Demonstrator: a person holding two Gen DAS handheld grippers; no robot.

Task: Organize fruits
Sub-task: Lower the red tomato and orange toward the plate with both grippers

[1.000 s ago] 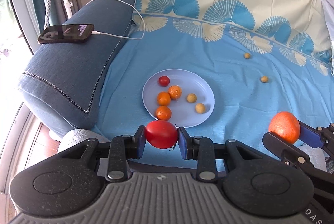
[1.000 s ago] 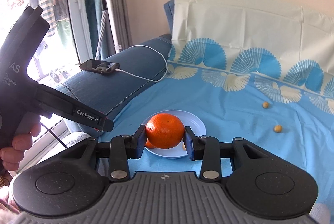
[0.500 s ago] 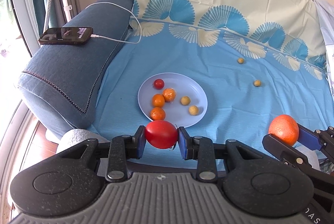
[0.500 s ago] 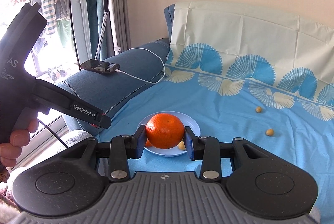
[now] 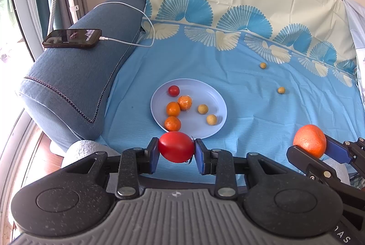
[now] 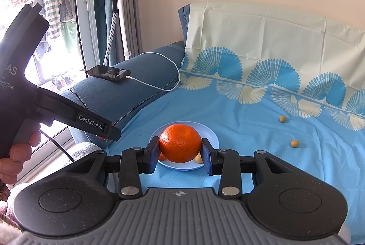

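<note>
A: While the left gripper (image 5: 176,150) hangs over the near edge of the bed, what sits between its jaws?

B: A red tomato (image 5: 175,147), pinched from both sides by the blue pads, just in front of the plate (image 5: 216,101).

A: And the right gripper (image 6: 180,152)?

B: Its jaws are clamped on a large orange (image 6: 180,143), held above the blue bedsheet (image 5: 251,103); in the left wrist view that orange (image 5: 309,141) shows off to the right of the plate.

A: What lies on the plate?

B: A small red tomato (image 5: 173,90) at the far side, three small mandarins (image 5: 173,108) on the left half, and two little yellowish fruits (image 5: 202,108) on the right half.

A: Anything off the plate?

B: Two more yellowish fruits (image 5: 281,90) lie loose on the sheet, well apart from it, towards the patterned border.

A: And the sofa arm?

B: A phone (image 5: 71,38) rests on it, with a white cable (image 5: 141,16) plugged in. A hand (image 6: 18,153) grips the left tool's handle.
</note>
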